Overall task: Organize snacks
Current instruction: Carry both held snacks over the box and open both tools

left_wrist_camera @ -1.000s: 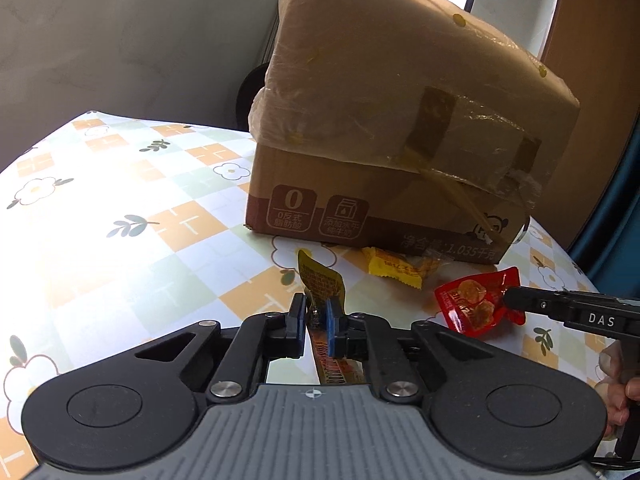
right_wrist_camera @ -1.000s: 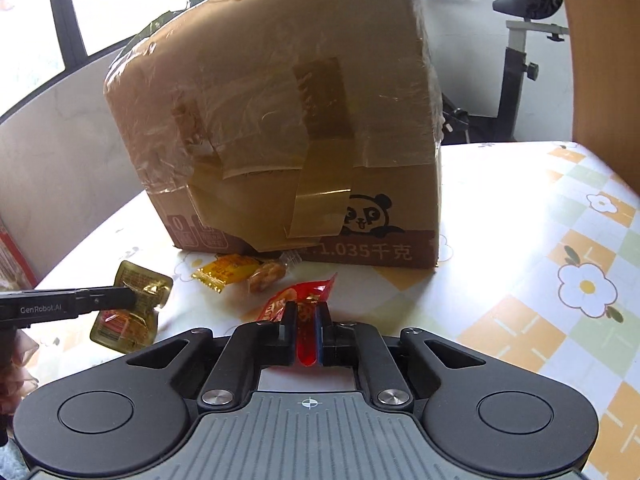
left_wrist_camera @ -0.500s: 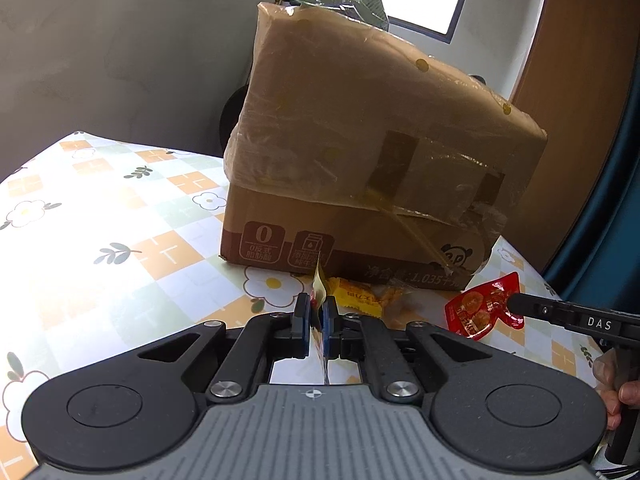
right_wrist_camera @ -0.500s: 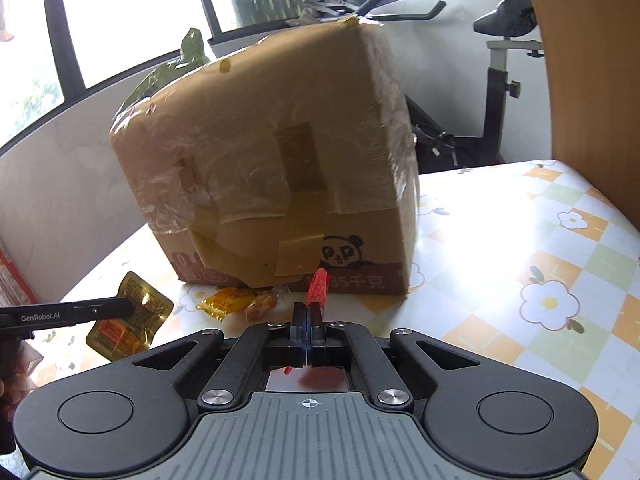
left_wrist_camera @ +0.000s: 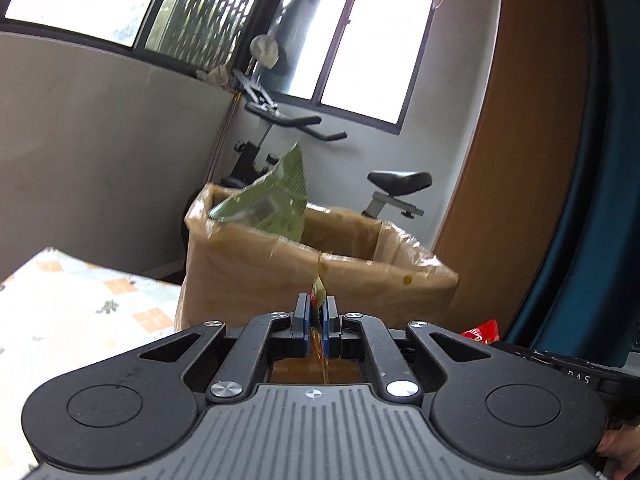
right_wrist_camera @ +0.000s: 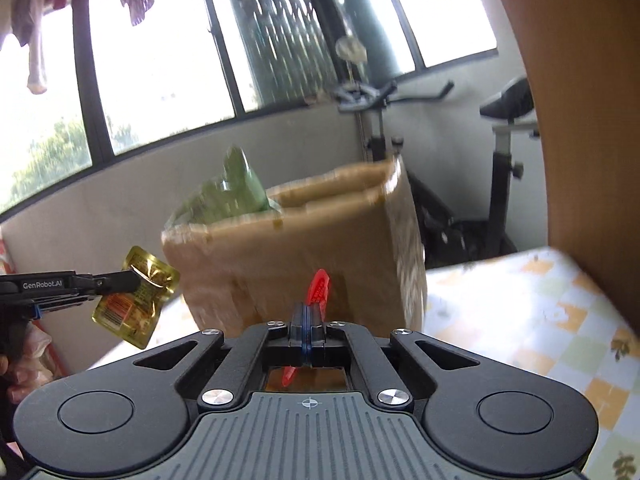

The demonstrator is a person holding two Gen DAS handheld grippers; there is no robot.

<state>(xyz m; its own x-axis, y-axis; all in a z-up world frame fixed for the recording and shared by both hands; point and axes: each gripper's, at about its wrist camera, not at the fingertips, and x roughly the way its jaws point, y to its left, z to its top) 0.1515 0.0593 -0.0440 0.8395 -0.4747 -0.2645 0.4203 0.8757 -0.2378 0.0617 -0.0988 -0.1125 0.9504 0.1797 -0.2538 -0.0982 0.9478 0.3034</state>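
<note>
Left wrist view: the left gripper [left_wrist_camera: 316, 314] is clenched on a yellow snack packet [left_wrist_camera: 319, 289], held edge-on in front of the open cardboard box [left_wrist_camera: 280, 280] on the desk [left_wrist_camera: 80, 304]. A green bag [left_wrist_camera: 272, 204] pokes out of the box.

Right wrist view: the right gripper [right_wrist_camera: 307, 322] grips a red snack packet [right_wrist_camera: 318, 286] before the box [right_wrist_camera: 288, 256]; the yellow packet [right_wrist_camera: 134, 298] hangs from the left gripper [right_wrist_camera: 132, 280] off the desk's left edge.

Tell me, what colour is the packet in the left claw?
Shiny gold-yellow foil snack packet, clearest in the right wrist view.
</note>
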